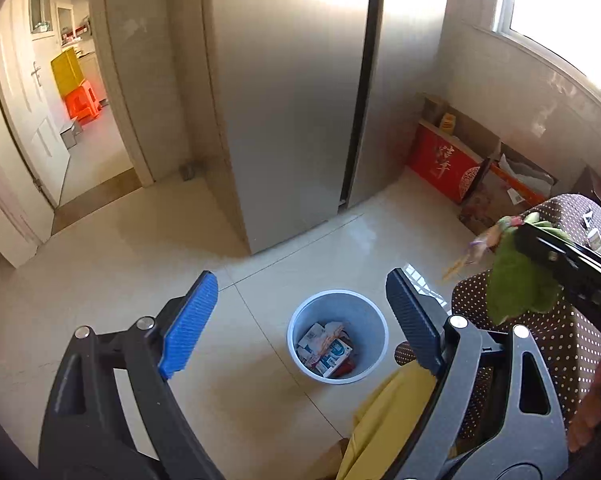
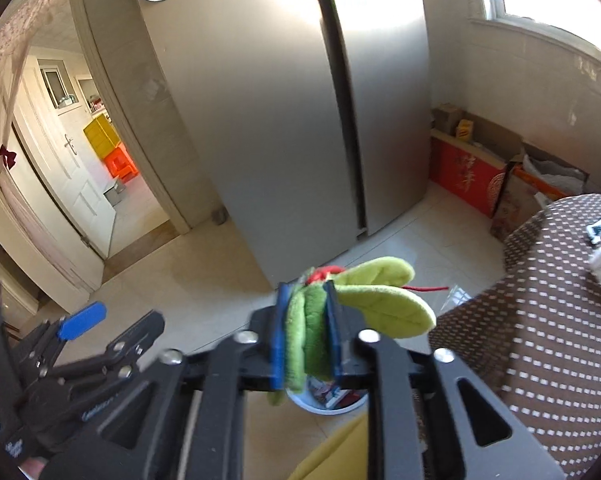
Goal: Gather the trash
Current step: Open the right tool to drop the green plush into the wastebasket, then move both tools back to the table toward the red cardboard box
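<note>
A: Room & floor?

B: Pale glossy tiled floor, sun glare on it. A tall steel two-door fridge stood centre; a white door hung open at left onto another room w/ an orange stool and a yellow crate. A red box w/ cardboard sat under the window at right. A table under a brown polka-dot cloth filled the right edge.

A: The trash bin?

B: A light-blue round bin stood upright on the tiles, mouth up, cartons and wrappers inside, just beside the table's corner.

A: The item, which way did it lie?

B: A green plush toy was between the right gripper fingers, above the bin. Its long axis ran roughly along the fingers: two leaf-shaped flaps pointed forward and right, past the tips; a lower end hung toward the bin. Red thread at the top.

A: Grip?

B: Right jaws were narrow, blue pads against the plush on both sides, squeezing it. The left gripper was spread wide, nothing between its fingers, bin visible through the gap.
</note>
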